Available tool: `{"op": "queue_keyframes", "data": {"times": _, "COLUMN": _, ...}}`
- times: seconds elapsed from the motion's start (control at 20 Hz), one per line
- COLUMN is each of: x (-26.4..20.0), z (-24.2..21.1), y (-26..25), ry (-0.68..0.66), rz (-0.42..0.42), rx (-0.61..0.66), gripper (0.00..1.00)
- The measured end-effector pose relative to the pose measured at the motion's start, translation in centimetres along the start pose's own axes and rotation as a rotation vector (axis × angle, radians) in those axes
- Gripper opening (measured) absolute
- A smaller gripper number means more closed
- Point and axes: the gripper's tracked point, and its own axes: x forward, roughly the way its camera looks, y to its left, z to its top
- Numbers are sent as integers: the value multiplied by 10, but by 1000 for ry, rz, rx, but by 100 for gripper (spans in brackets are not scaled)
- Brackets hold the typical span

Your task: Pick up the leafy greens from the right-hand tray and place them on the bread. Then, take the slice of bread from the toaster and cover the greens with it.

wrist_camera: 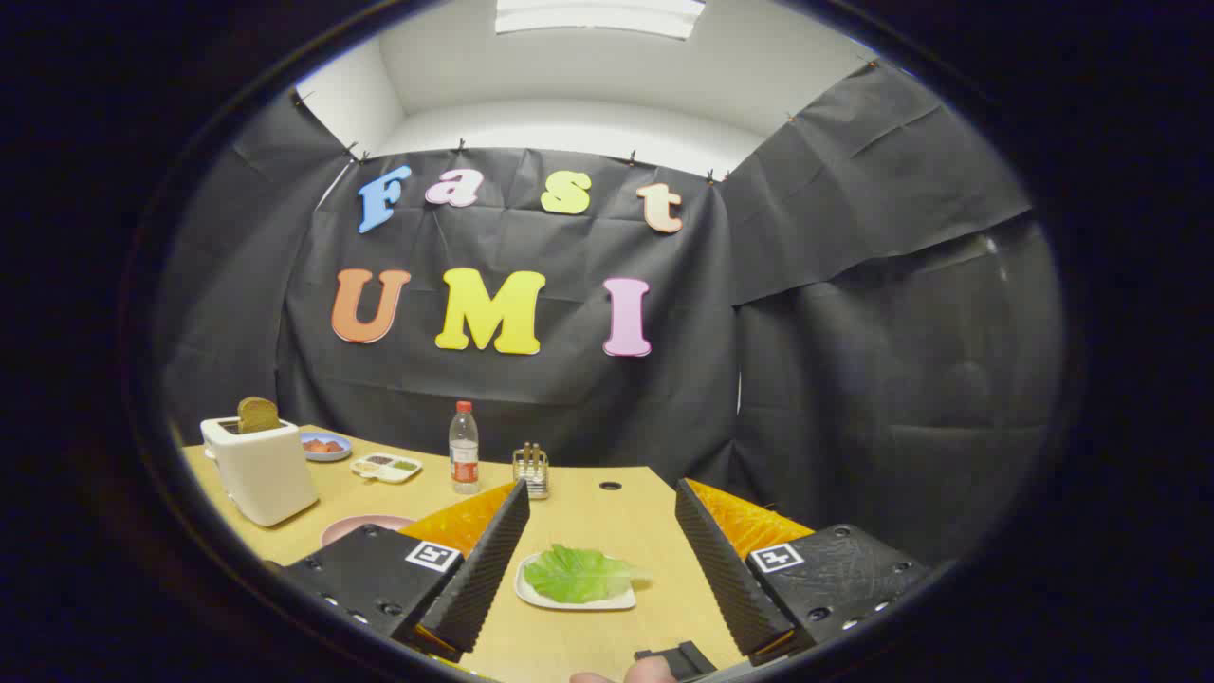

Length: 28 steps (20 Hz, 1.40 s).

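Between the wide-spread fingers of the tool [599, 560], leafy greens [579, 574] lie on their tray [621, 599], lined up for pickup, bread [257, 415] waiting in toaster [261, 470].

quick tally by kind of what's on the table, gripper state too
Toaster with bread slice in it: 1
Dishes: 4 (white tray holding leafy greens, pink plate, blue plate, divided dish)
Water bottle: 1
Small rack: 1
Total: 7
Gripper open, greens between and just ahead of its fingers.
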Motion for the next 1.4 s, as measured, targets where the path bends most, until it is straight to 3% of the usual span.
{"op": "queue_keyframes", "data": {"times": 1.4, "x": 18, "z": 23, "y": 65, "ry": -12, "rz": 44, "rx": -15, "gripper": 95}}
